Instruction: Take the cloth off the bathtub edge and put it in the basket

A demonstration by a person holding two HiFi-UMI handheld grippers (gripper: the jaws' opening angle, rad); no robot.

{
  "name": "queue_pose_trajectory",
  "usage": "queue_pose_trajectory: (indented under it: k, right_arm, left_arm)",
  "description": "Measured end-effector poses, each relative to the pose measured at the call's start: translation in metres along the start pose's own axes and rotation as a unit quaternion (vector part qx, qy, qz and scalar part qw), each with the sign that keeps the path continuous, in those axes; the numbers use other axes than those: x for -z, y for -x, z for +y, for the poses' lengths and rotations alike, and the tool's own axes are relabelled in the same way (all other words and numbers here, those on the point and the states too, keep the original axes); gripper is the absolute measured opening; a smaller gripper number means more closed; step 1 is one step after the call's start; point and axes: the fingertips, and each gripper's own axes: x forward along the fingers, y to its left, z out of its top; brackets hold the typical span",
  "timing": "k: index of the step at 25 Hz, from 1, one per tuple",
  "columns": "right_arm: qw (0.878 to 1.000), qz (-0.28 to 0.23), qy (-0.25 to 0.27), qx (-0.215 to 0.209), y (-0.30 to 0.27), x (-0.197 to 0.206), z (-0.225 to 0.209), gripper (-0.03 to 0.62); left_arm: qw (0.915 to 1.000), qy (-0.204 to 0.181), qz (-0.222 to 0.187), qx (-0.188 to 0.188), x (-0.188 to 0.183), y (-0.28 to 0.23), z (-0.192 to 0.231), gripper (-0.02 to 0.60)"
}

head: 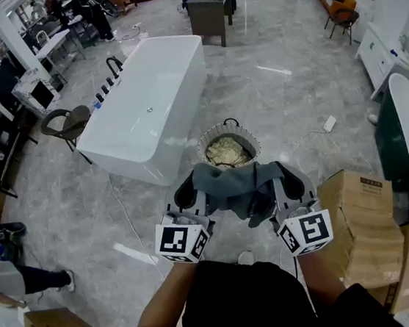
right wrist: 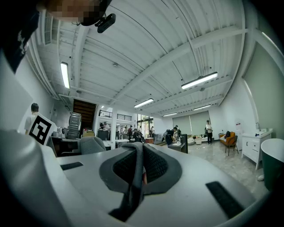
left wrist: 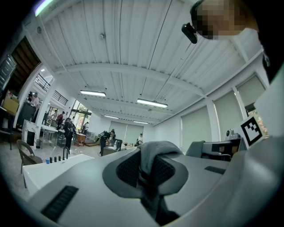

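Near the basket (head: 204, 146), on the person's side: the grey cloth (head: 231, 185) hung stretched between both grippers, covering the basket's near rim.
Left gripper (head: 187, 192): jaws were clenched on the cloth's left end, left of the basket.
Right gripper (head: 293, 179): jaws were clenched on the cloth's right end, right of the basket.
Bathtub (head: 153, 91): stood beyond the basket, to its left.
Basket contents: pale crumpled fabric (head: 227, 151).

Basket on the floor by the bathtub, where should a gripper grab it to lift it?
Likely the dark loop handle on the far rim of the basket, coming from above: it stands up and looks thin enough for jaws, whereas the round wall looks too wide. The cloth hides the near rim.
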Motion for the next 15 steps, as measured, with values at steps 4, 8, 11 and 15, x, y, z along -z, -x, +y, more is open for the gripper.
queue_pose_trajectory:
  k: [4, 8, 11, 15]
  right_arm:
    - [1.000, 0.005, 0.004, 0.000, 0.000, 0.004, -0.007, 0.032]
    - [1.000, 0.010, -0.012, 0.006, 0.003, 0.007, -0.018, 0.032]
    - [1.000, 0.011, -0.015, 0.000, 0.005, 0.009, -0.024, 0.032]
    - [1.000, 0.007, -0.009, -0.014, 0.009, 0.008, -0.028, 0.032]
  left_arm:
    - [0.9999, -0.010, 0.005, -0.002, 0.003, -0.004, -0.005, 0.041]
    - [0.9998, -0.016, 0.005, -0.007, 0.004, -0.007, -0.010, 0.041]
    - [0.9997, -0.018, 0.001, -0.014, 0.001, -0.009, -0.013, 0.042]
    - [0.9993, -0.030, -0.007, -0.023, -0.006, -0.012, -0.017, 0.041]
